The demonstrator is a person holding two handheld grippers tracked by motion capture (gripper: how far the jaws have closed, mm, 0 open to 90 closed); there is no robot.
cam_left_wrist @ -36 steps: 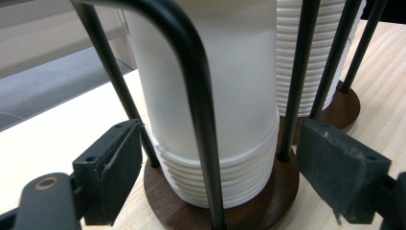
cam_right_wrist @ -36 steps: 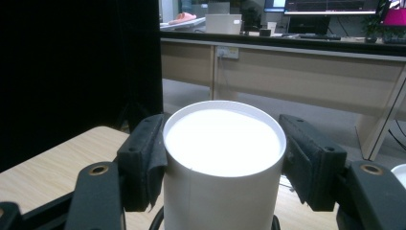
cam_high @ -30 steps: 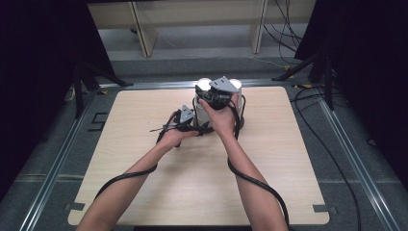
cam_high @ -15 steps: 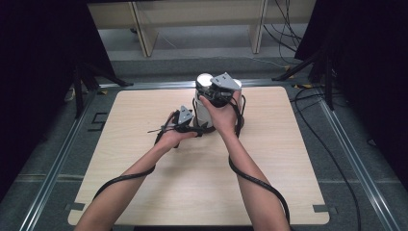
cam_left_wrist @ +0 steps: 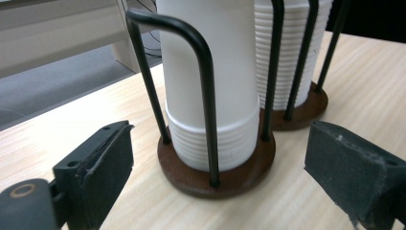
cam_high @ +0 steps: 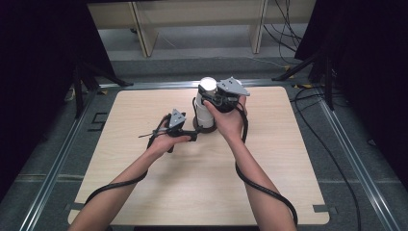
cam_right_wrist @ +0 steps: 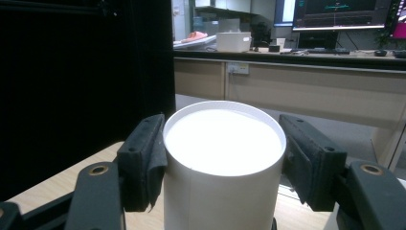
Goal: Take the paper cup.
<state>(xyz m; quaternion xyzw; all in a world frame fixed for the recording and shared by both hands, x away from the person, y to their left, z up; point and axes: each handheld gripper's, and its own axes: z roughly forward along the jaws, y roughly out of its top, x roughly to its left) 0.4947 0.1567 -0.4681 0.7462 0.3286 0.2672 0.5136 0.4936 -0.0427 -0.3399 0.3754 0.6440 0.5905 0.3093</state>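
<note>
A tall stack of white paper cups (cam_high: pixel 206 107) stands in a black wire holder on a round brown base (cam_high: pixel 204 129) at the table's back middle. My right gripper (cam_high: pixel 211 96) is at the top of the stack. In the right gripper view its pads (cam_right_wrist: pixel 143 158) press both sides of the top cup (cam_right_wrist: pixel 224 143), so my right gripper (cam_right_wrist: pixel 224 160) is shut on it. My left gripper (cam_high: pixel 194 134) sits low on the table, just left of the base. In the left gripper view, my open left gripper (cam_left_wrist: pixel 225 146) has a jaw on each side of the brown base (cam_left_wrist: pixel 218 170).
A second holder with a ribbed cup stack (cam_left_wrist: pixel 293 48) stands right behind the first. The wooden table (cam_high: pixel 144 192) is bare toward me. Both gripper cables trail back along the forearms. Metal rails (cam_high: pixel 57 159) run beside the table, and shelving stands beyond it.
The left gripper has edged slightly left and toward me beside the base. The right gripper stays at the top of the cup stack.
</note>
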